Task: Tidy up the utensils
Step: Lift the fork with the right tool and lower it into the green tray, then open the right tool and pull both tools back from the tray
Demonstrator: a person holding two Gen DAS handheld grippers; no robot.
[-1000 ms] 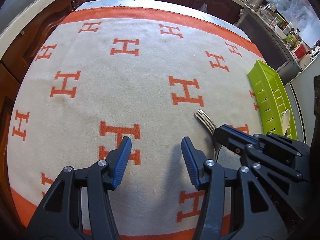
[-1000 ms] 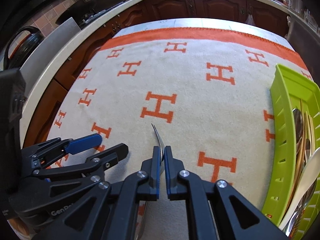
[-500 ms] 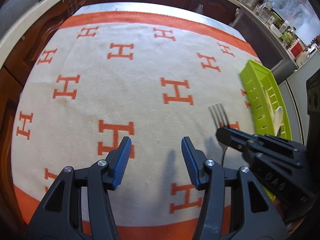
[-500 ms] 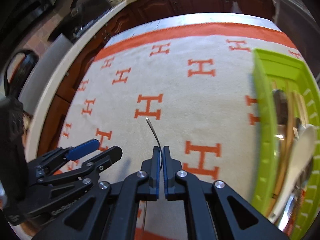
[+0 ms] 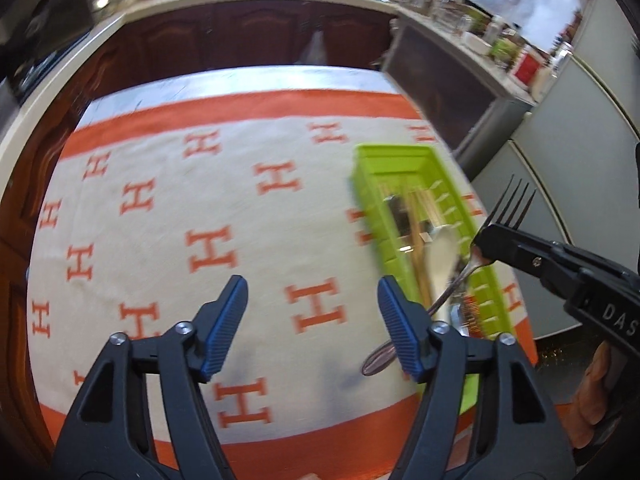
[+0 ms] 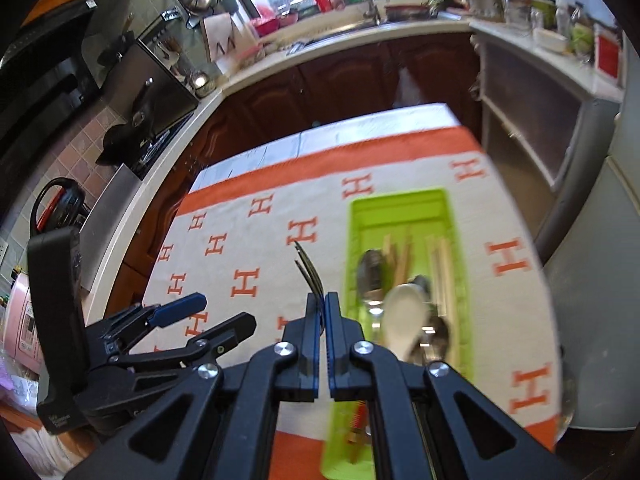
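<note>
Fork point(image 5: 507, 211) sat pinched at its neck in our right gripper point(image 6: 320, 312), whose jaws were pressed together on the thin metal. It hung clear of the cloth point(image 5: 248, 224), tines up, handle trailing down toward the near end of the green tray point(image 5: 370, 204). A second earlier the same fork lay flat on the cloth with those jaws already closed on it; since then we had lifted it and carried it toward the tray. From the right wrist view the tines curved up just left of the tray's long wall, not yet over its slots.

Our left gripper point(image 5: 312, 320) held nothing. Its jaws were opening, spreading wider than before, with only bare cloth between them.

Inside the tray we could make out a white spoon point(image 6: 402, 322), a metal spoon point(image 6: 370, 274) and pale wooden sticks point(image 6: 440, 264), though motion blur hid finer detail. We could not tell which slot was free.

We judged that the pickup was done and the carry was under way. What remained was to bring the fork over the tray, line it up with the slots, and release it.
</note>
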